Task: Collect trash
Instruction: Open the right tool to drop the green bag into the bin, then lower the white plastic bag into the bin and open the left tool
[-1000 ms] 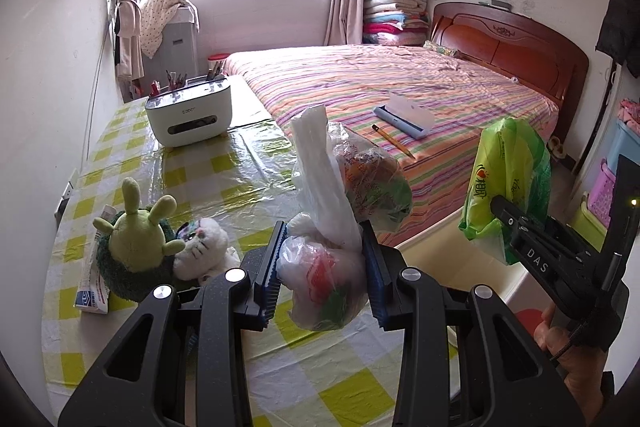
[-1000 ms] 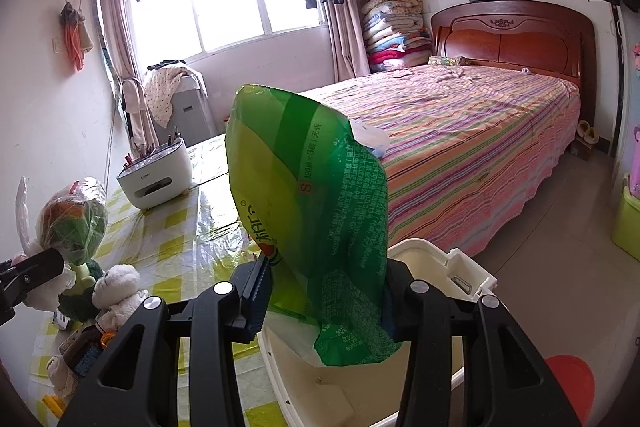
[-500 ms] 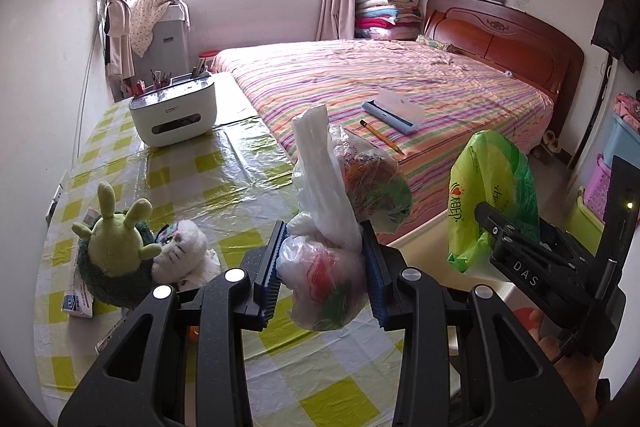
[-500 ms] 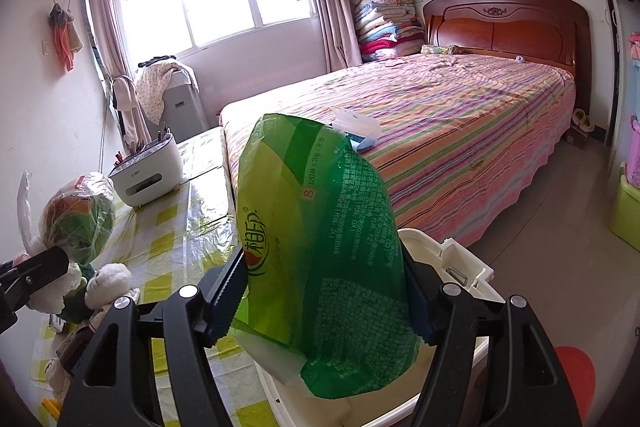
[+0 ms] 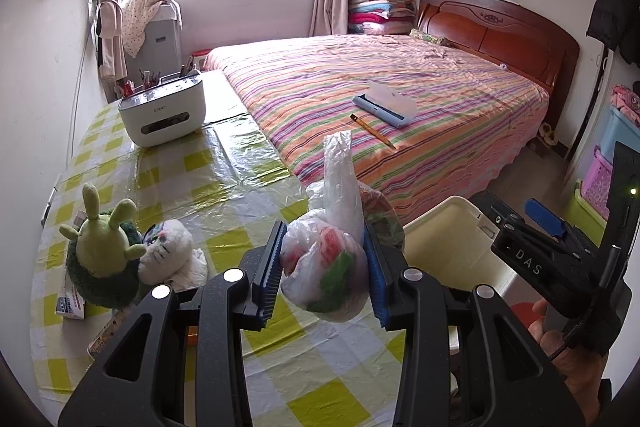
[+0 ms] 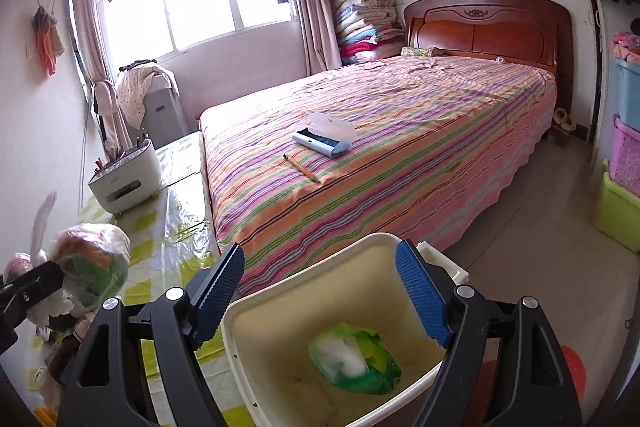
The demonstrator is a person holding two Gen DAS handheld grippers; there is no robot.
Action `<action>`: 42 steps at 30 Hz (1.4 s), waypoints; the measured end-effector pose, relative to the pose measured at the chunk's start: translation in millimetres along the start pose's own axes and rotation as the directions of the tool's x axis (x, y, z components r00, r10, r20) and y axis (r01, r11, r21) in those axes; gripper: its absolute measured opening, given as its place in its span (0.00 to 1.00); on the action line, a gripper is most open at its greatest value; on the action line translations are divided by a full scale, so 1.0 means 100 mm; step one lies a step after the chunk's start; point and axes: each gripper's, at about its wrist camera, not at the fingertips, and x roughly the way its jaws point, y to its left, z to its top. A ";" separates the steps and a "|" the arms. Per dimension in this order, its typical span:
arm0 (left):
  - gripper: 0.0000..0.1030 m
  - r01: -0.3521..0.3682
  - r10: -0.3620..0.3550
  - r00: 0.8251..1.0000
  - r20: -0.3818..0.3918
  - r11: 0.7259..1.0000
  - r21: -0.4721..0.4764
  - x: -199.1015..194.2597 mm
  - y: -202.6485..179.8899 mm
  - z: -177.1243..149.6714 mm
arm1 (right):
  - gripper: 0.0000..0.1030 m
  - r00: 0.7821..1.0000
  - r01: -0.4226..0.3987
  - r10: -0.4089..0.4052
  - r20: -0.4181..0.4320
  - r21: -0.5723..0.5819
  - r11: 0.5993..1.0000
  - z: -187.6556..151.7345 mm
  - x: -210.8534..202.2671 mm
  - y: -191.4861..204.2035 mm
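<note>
Left gripper clamped on a clear plastic bag of scraps, blue pads pressing both sides, bag's twisted neck sticking up above the jaws. Held over the bench near its bed-side edge, close to the cream trash bin standing beside that edge.

Right gripper poised above the bin, jaws opening wide with nothing between them. Green snack bag lying on the bin's bottom, crumpled, white patch facing up. Right gripper also seen from the left wrist view, held in a hand at the right edge.

On the bench: white desk organizer with pens at the far end, green plush toy and white plush toy touching each other near the wall-side edge, small printed packet tucked under the green one. Yellow-and-white checked cover under clear film over the whole bench.

On the striped bed: 1 blue-and-white case lying open and 1 pencil just beside it, both near the bed's bench-side half.
</note>
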 end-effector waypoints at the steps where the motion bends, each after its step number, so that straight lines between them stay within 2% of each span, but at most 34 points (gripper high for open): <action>1: 0.35 0.003 -0.003 1.000 -0.002 1.000 0.002 0.02 -0.01 0.00 | 0.74 1.000 0.001 -0.001 -0.009 0.001 1.000 0.00 0.02 0.00; 4: 0.34 0.036 -0.036 0.999 -0.010 0.999 0.018 0.08 -0.08 -0.01 | 0.74 1.000 -0.007 0.007 -0.008 0.026 1.000 0.02 0.01 -0.03; 10: 0.31 0.050 -0.046 0.998 -0.047 0.996 0.080 0.30 -0.34 -0.06 | 0.74 0.998 -0.022 0.018 0.063 0.073 0.997 0.07 -0.11 -0.09; 15: 0.31 0.109 -0.104 0.992 -0.076 0.991 0.073 0.42 -0.51 -0.06 | 0.74 0.990 -0.018 -0.001 0.140 0.137 0.990 0.11 -0.24 -0.23; 19: 0.31 0.152 -0.146 0.985 -0.089 0.986 0.067 0.49 -0.63 -0.06 | 0.74 0.973 -0.039 -0.018 0.232 0.240 0.970 0.14 -0.42 -0.44; 23: 0.32 0.172 -0.164 0.983 -0.085 0.981 0.088 0.52 -0.75 -0.06 | 0.74 0.945 -0.065 -0.045 0.324 0.321 0.945 0.14 -0.61 -0.60; 28: 0.37 0.180 -0.172 0.982 -0.073 0.976 0.119 0.53 -0.86 -0.04 | 0.74 0.927 -0.102 -0.044 0.372 0.363 0.926 0.15 -0.71 -0.67; 30: 0.42 0.169 -0.164 0.985 -0.047 0.975 0.147 0.49 -0.90 -0.06 | 0.74 0.924 -0.108 -0.039 0.381 0.357 0.928 0.15 -0.72 -0.66; 32: 0.70 0.129 -0.130 0.992 -0.007 0.974 0.184 0.43 -0.95 -0.06 | 0.74 0.922 -0.114 -0.031 0.385 0.350 0.930 0.15 -0.74 -0.63; 33: 0.74 0.109 -0.115 0.993 0.020 0.974 0.200 0.38 -0.96 -0.06 | 0.74 0.921 -0.120 -0.027 0.389 0.349 0.929 0.14 -0.75 -0.64; 36: 0.74 0.067 -0.086 0.994 0.070 0.968 0.240 0.28 -0.97 -0.05 | 0.74 0.921 -0.133 -0.015 0.389 0.350 0.927 0.14 -0.77 -0.61; 42: 0.74 -0.002 -0.028 0.992 0.119 0.969 0.247 0.13 -0.75 -0.04 | 0.74 0.926 -0.164 0.023 0.378 0.345 0.924 0.15 -0.75 -0.53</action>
